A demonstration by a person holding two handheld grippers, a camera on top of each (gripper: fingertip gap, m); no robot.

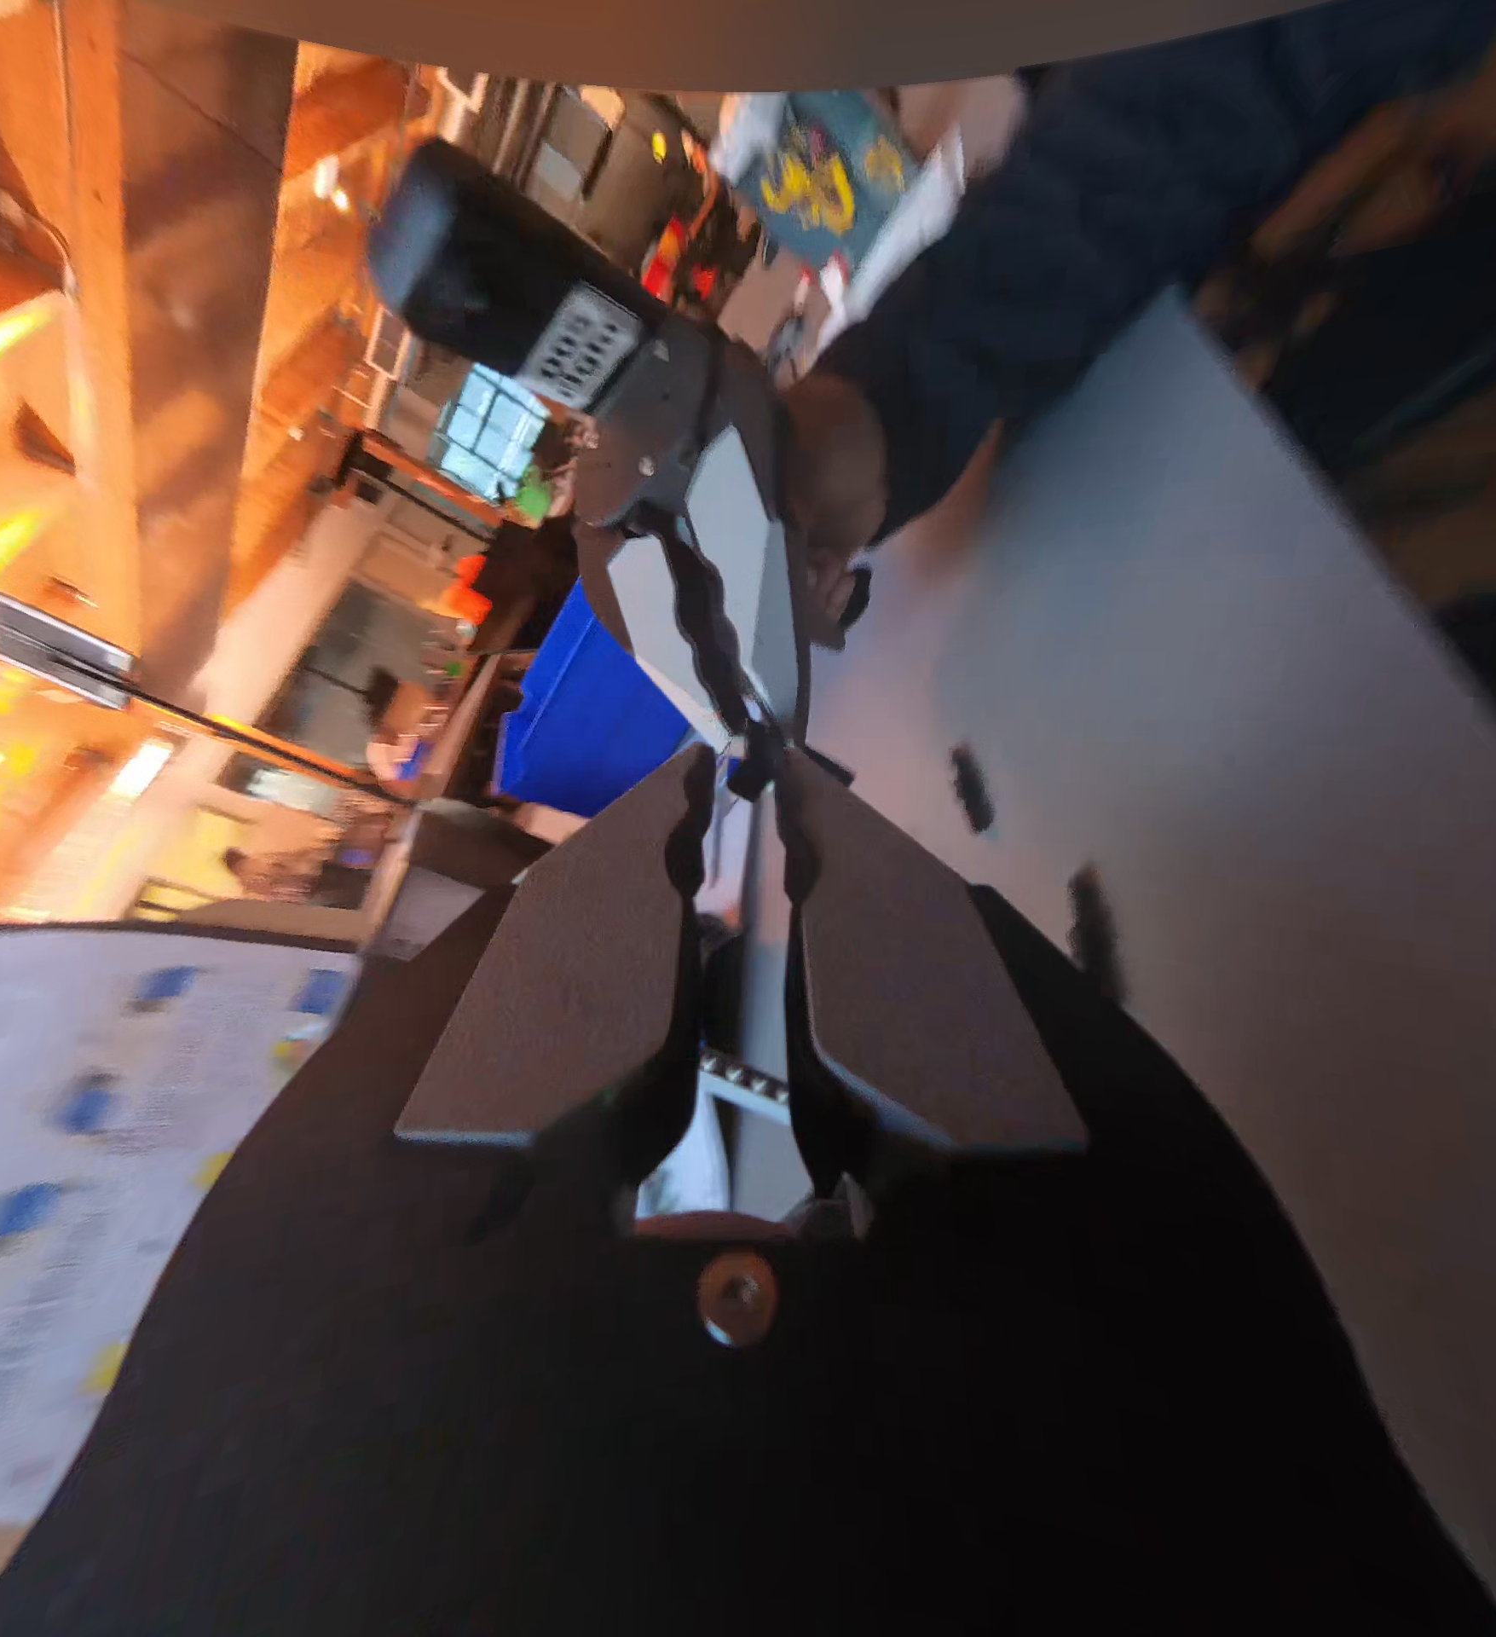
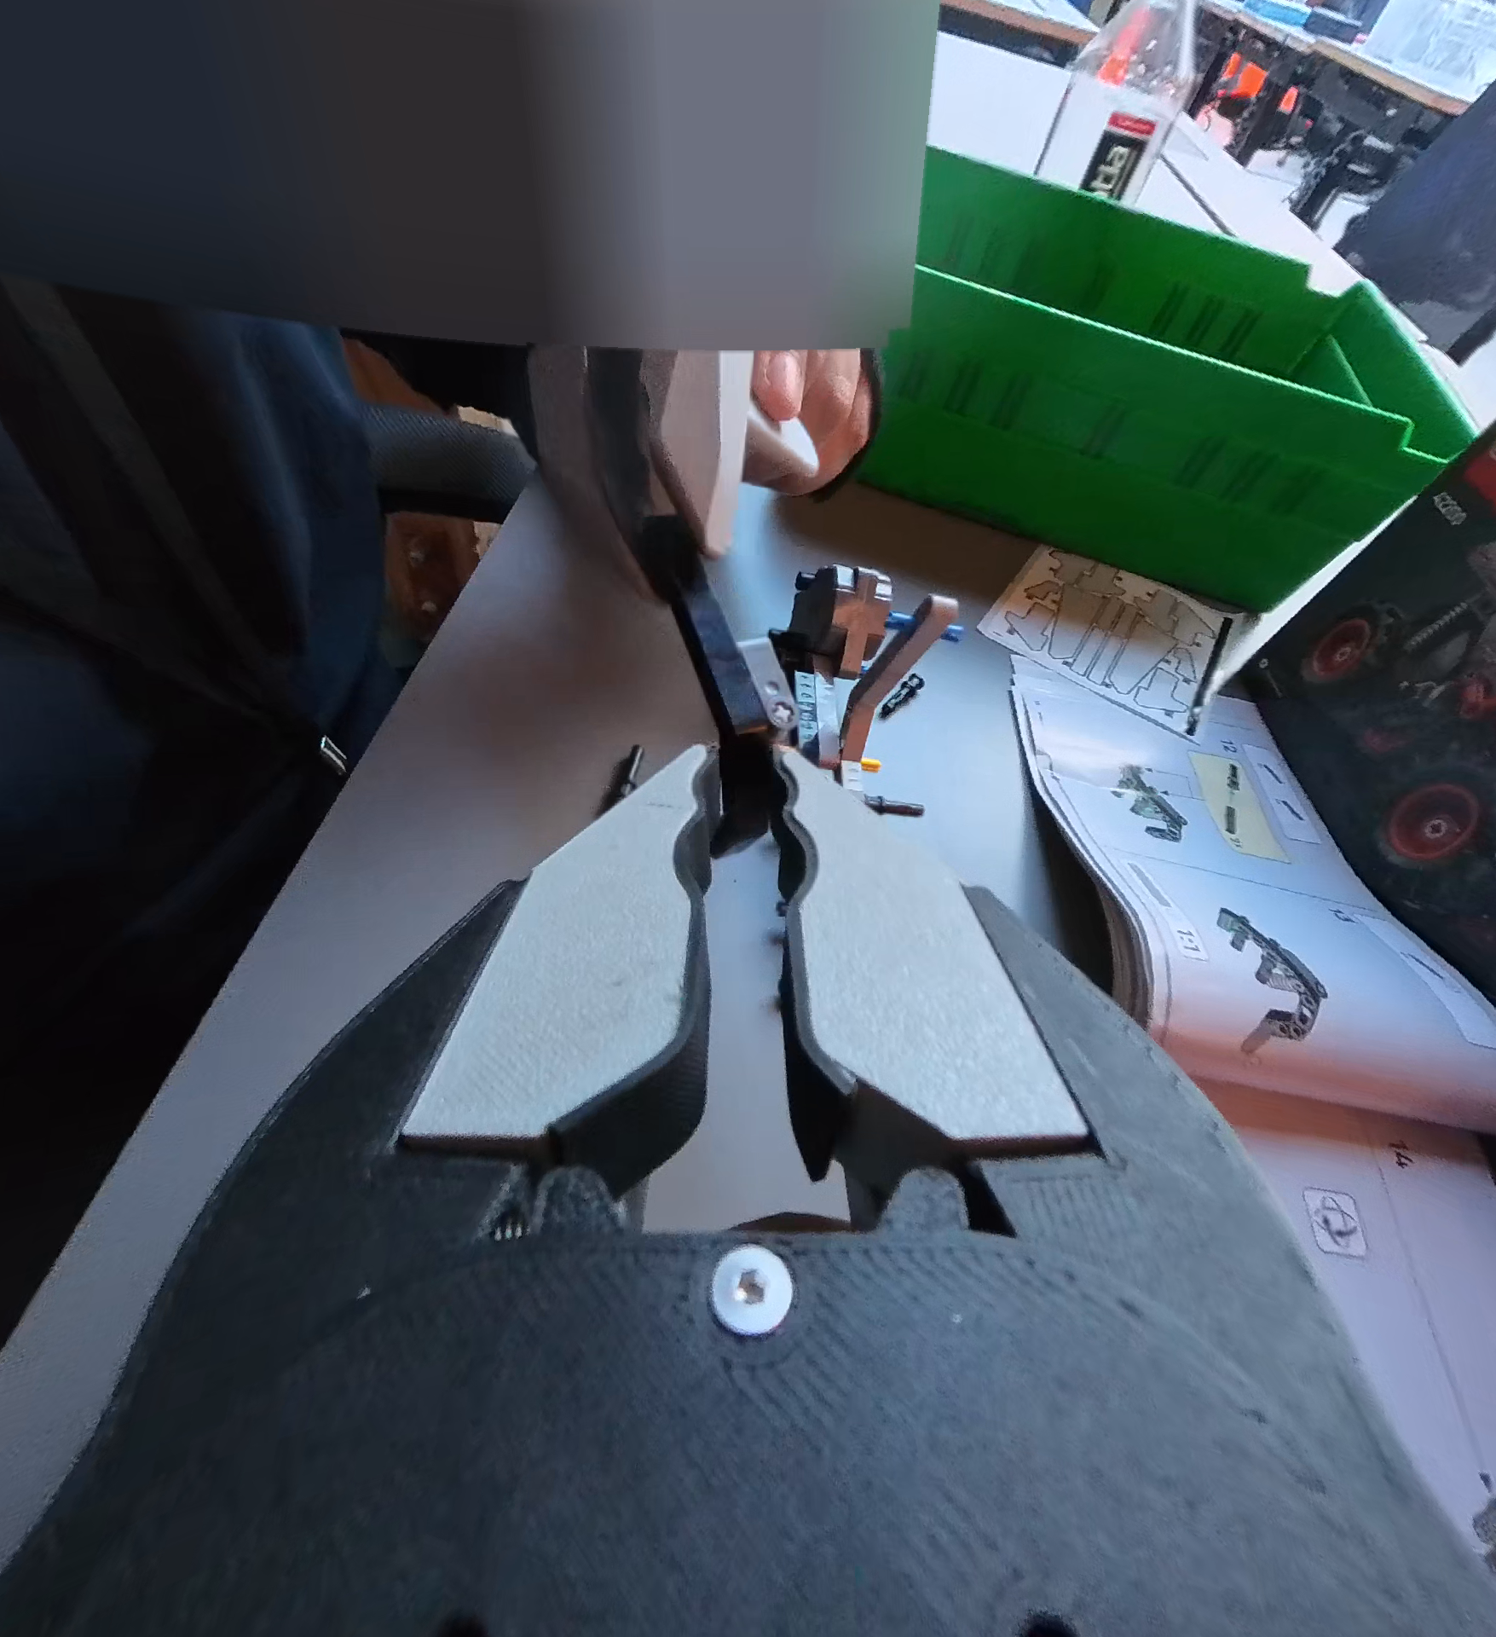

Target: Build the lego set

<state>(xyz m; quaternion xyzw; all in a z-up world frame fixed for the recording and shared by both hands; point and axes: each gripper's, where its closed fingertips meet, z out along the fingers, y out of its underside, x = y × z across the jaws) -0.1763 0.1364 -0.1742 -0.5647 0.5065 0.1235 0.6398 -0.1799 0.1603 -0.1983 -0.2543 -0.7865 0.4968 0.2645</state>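
Note:
A long black Lego beam (image 2: 709, 629) with a small grey connector (image 2: 766, 686) on its side is held above the grey table (image 2: 505, 709) between both grippers. My right gripper (image 2: 746, 771) is shut on the beam's near end. My left gripper (image 2: 673, 540) comes in from the top and grips the far end. In the left wrist view, my left gripper (image 1: 744, 766) is closed on the dark beam end (image 1: 757, 762), and the right gripper (image 1: 748, 726) meets it tip to tip. A grey and black part-built assembly (image 2: 850, 620) sits just behind the beam.
Green bins (image 2: 1169, 372) stand at the back right, with a bottle (image 2: 1116, 115) behind them. An open instruction booklet (image 2: 1258, 886) and the set's box (image 2: 1452, 709) lie to the right. Loose pins (image 2: 895, 808) lie on the table. A blue bin (image 1: 585, 709) shows in the left wrist view. Both grippers' tips are close together, under 4 cm apart.

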